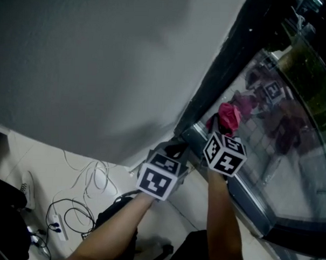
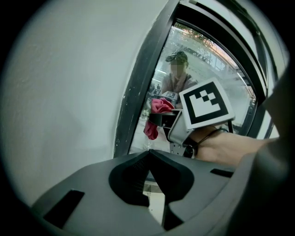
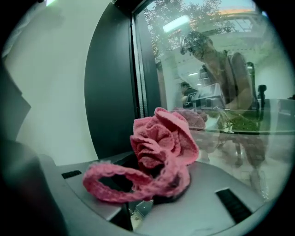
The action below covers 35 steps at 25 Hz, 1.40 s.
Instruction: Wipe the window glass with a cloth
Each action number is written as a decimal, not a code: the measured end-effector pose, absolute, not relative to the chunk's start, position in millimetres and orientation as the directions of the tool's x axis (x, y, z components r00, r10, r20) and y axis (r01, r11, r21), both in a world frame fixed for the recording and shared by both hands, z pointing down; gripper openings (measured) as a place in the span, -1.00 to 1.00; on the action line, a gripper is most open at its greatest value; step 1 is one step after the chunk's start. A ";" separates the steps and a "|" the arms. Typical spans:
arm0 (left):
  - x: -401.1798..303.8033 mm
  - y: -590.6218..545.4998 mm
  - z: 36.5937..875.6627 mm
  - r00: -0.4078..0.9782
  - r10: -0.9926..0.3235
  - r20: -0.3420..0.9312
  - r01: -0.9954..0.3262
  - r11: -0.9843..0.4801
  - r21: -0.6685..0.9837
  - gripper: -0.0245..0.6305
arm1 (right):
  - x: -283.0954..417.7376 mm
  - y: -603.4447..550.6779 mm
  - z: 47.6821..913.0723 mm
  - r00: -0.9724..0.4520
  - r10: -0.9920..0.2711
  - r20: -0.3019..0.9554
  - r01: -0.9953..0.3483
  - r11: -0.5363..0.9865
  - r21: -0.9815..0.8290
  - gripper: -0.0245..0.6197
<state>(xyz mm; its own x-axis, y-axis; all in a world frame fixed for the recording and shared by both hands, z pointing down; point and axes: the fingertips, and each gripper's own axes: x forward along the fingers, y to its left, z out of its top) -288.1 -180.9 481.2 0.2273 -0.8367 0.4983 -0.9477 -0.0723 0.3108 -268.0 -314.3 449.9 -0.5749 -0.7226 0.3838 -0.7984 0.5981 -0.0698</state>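
Note:
A crumpled pink cloth (image 1: 229, 116) (image 3: 161, 146) (image 2: 157, 110) is bunched in my right gripper (image 1: 222, 129) (image 3: 150, 186), which is shut on it. It sits at the lower left corner of the window glass (image 1: 283, 159) (image 3: 207, 69) (image 2: 207, 73), next to the dark frame (image 1: 222, 70) (image 3: 110, 92) (image 2: 140, 92). The cloth's reflection lies close behind it; contact with the pane cannot be told. My left gripper (image 1: 175, 150) (image 2: 149, 152) is just left of and below the right one. It points at the frame's foot, jaws shut with nothing between them.
A white wall (image 1: 101, 59) fills the left. On the floor below lie white and black cables (image 1: 88, 185) and a power strip (image 1: 57, 226). The glass reflects a person holding the grippers (image 2: 177, 76).

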 end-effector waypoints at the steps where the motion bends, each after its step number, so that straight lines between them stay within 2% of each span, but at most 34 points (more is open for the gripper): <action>1: -287.5 -181.6 481.7 0.229 -0.835 0.500 -0.947 -0.074 0.311 -0.92 | -272.0 -314.7 451.7 -0.587 -0.712 0.385 -0.787 0.613 -0.066 -0.76; 7: -290.9 -181.7 483.1 0.210 -0.833 0.512 -0.953 -0.058 0.297 -0.92 | -296.5 -305.2 459.9 -0.678 -0.630 0.379 -0.701 0.710 -0.075 -0.76; 12: -293.2 -183.5 488.0 0.188 -0.824 0.534 -0.956 -0.030 0.290 -0.92 | -301.3 -306.3 487.0 -0.684 -0.607 0.405 -0.698 0.707 -0.118 -0.76; 23: -298.5 -178.3 512.6 0.158 -0.764 0.626 -0.967 0.008 0.254 -0.92 | -292.8 -318.7 519.1 -0.688 -0.624 0.370 -0.705 0.694 -0.142 -0.76; 35: -272.1 -186.4 510.5 0.193 -0.751 0.631 -0.971 -0.053 0.233 -0.92 | -240.6 -322.0 528.6 -0.620 -0.685 0.381 -0.771 0.623 -0.133 -0.76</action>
<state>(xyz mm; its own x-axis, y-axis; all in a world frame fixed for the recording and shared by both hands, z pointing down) -272.1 -186.4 510.5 0.1927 -0.7514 0.6310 -0.9709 -0.0530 0.2334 -240.6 -322.0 528.6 -0.6203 -0.6853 0.3815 -0.7706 0.6232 -0.1333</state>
